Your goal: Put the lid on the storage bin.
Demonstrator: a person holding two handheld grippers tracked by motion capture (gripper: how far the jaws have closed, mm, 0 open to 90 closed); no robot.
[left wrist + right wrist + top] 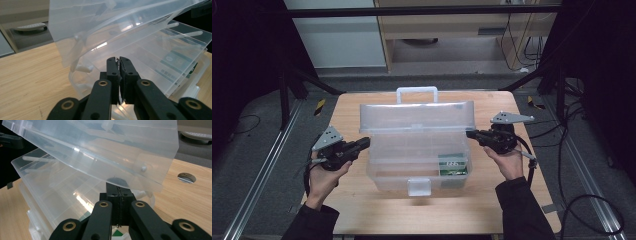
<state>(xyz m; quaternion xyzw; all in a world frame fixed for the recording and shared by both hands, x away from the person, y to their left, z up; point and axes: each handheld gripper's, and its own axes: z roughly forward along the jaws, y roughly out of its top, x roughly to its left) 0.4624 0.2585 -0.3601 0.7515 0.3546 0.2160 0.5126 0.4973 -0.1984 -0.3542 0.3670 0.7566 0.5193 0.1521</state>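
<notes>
box (417, 160): clear plastic, mid-frame on counter (362, 205), lid (417, 117) raised at back, green pack (453, 165) in its lower right corner | left gripper (362, 144): at box's left edge, jaws closed, nothing between | right gripper (472, 134): at lid's right end, jaws closed, empty

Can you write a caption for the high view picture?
Two shut grippers flank an open clear box on the table.

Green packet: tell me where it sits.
In the high view, the green packet lies inside the clear box, in its front right corner, nearer the right gripper.
</notes>
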